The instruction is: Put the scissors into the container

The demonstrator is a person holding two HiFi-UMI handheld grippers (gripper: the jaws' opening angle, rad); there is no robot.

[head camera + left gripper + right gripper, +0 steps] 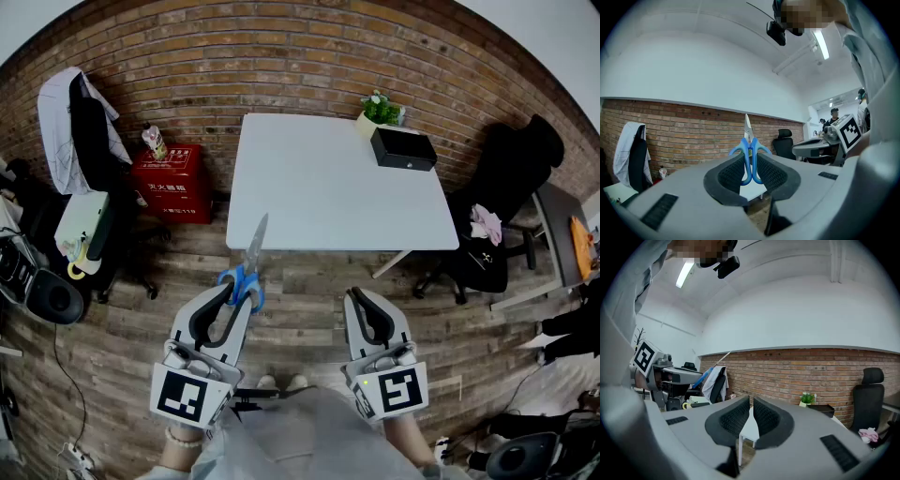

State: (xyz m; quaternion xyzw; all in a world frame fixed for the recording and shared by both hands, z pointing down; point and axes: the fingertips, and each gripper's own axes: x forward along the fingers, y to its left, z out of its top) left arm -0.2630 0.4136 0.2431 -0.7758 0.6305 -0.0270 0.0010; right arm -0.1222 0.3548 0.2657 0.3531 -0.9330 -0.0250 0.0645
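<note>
1. At the lower left of the head view, the left gripper (234,298) was clamped on the blue handles of the scissors (249,267), with the blades pointing up-frame at the tabletop (309,197).
2. At the lower right, the right gripper (359,302) had its jaws drawn together on nothing.
3. The black container (403,148) sat at the tabletop's upper-right corner, well apart from the blade tips.

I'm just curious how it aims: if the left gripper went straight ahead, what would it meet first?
Probably the table, at its near edge, reached first by the scissors the left gripper holds. Height is unclear: passing above it, the brick wall would be next.
</note>
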